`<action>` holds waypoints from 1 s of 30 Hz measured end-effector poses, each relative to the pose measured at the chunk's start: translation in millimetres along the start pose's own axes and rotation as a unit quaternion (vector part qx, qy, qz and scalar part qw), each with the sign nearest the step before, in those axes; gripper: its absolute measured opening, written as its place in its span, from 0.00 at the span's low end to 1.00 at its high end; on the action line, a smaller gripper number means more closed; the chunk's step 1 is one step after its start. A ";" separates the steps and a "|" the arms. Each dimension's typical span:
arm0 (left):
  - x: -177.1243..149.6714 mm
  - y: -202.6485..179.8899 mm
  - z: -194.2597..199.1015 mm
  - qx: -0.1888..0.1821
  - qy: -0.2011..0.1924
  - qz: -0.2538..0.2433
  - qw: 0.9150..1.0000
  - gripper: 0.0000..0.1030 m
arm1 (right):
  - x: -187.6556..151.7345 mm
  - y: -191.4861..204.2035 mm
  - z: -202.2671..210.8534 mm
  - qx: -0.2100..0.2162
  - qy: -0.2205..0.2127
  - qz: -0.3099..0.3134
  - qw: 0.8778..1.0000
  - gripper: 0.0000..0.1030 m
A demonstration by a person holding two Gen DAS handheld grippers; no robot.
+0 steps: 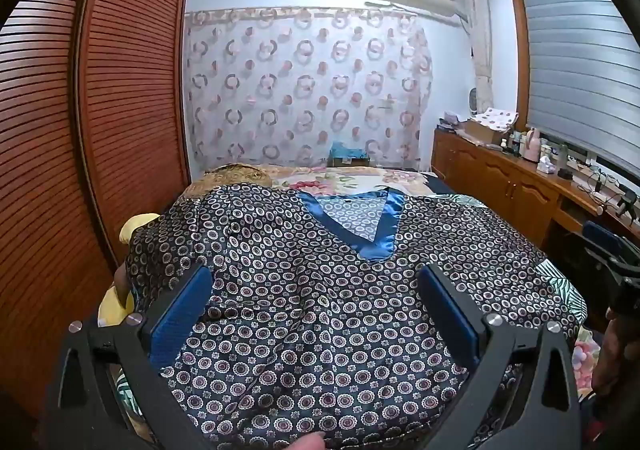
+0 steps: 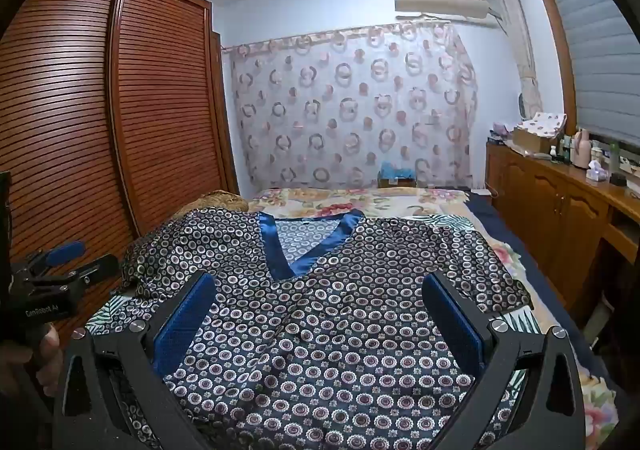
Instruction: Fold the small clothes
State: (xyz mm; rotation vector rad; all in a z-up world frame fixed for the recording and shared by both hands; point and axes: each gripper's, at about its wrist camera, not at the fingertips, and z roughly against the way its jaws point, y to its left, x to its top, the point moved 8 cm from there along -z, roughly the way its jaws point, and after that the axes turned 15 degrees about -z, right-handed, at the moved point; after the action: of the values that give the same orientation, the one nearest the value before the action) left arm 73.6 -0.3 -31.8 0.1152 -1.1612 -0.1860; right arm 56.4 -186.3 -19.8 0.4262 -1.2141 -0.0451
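Top (image 1: pixel 320 290) is laid flat on the bed (image 2: pixel 360 202), V-neck away from both sets of jaws, so probably prepped for the first fold. Left gripper (image 1: pixel 316 306) and right gripper (image 2: pixel 320 310) hover over the hem end, jaws wide apart, holding nothing.

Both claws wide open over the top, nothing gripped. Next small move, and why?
Probably lower the left claw and right claw to the near hem of the dark satin circle-print top with the blue V-neck and pinch it. The top lies spread on the floral bedspread, neckline farthest away, both sleeves out, no fold made yet.
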 end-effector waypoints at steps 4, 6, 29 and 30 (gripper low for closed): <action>-2.0 0.8 -1.1 -0.004 0.002 -0.004 1.000 1.00 | 0.0 -1.8 -0.1 -0.004 0.005 0.003 1.000 1.00; -2.5 -1.2 -2.0 -0.004 0.001 -0.005 1.000 1.00 | 0.8 -2.7 -0.2 -0.005 0.005 0.001 1.000 1.00; 2.5 -5.8 2.7 -0.005 -0.006 -0.018 1.000 1.00 | -1.5 -0.1 1.5 -0.003 0.001 0.000 1.000 1.00; 2.6 -6.9 3.0 -0.004 -0.006 -0.019 1.000 1.00 | -1.8 0.2 1.6 -0.002 0.001 0.000 1.000 1.00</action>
State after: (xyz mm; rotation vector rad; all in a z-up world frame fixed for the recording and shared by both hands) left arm 71.3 -7.5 -29.6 0.1281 -1.1701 -0.2248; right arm 54.2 -186.1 -20.9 0.4216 -1.2127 -0.0474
